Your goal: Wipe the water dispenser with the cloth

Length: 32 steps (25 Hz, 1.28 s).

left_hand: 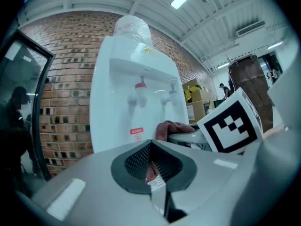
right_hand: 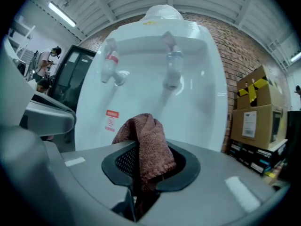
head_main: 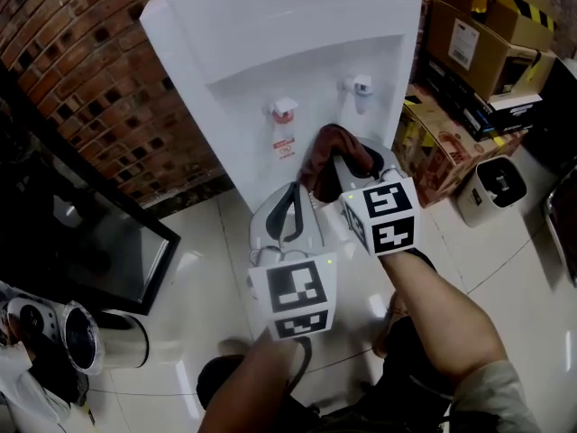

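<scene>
water dispenser (head_main: 297,70) upright, far, straight ahead | right claw (head_main: 345,162) clamped on cloth (head_main: 334,147), nearer arm, cloth bunched just below the taps, contact with front panel unclear | left claw (head_main: 291,192) jaws together, empty, near-left

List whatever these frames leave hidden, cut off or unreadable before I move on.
1. Lower front of the dispenser: head view, behind the left gripper and right gripper.
2. Whether the cloth touches the dispenser: head view, the right gripper covers that spot; the gripper views don't settle it.
3. Print on the label: too small in every view.
4. The pink bit between the left gripper's pads: left gripper view, too small to name.
</scene>
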Motion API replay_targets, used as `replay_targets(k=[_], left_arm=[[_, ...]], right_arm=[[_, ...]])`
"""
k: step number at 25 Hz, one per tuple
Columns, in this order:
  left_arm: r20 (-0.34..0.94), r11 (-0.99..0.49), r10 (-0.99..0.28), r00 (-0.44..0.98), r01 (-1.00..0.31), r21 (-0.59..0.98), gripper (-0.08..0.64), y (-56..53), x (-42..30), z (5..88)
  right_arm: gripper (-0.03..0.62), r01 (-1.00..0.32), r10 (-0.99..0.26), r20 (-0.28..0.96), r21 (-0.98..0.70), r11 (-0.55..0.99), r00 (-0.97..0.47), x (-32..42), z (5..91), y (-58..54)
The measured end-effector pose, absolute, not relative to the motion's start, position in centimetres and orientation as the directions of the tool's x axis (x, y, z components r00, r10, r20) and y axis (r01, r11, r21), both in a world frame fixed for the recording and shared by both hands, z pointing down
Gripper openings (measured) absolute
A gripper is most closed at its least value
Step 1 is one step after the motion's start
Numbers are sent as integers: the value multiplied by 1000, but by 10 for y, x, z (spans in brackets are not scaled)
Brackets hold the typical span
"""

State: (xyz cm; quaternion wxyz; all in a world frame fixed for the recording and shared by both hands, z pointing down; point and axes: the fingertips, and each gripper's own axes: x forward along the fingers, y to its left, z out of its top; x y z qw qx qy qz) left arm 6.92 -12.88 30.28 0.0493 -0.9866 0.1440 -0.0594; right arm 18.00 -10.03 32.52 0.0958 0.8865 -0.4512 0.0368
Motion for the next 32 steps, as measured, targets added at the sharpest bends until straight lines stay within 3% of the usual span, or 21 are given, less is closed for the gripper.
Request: replay_targets(k=[16,26,32], left_arm=[[123,-988,-132,984,-119,-102,0,-44,119,323],[117,-984,-135,984,-119,-132,0,-48,112,323],[76,-961,-239,968,-224,-163,0,-100,61,307]], right_arm=[[97,-646,-621,185,132,-752,762,250,332,32],[97,-719,-698,171,158,-677,695,233,328,19],[98,-851,-848,119,176,-495,517,160,304,-33]])
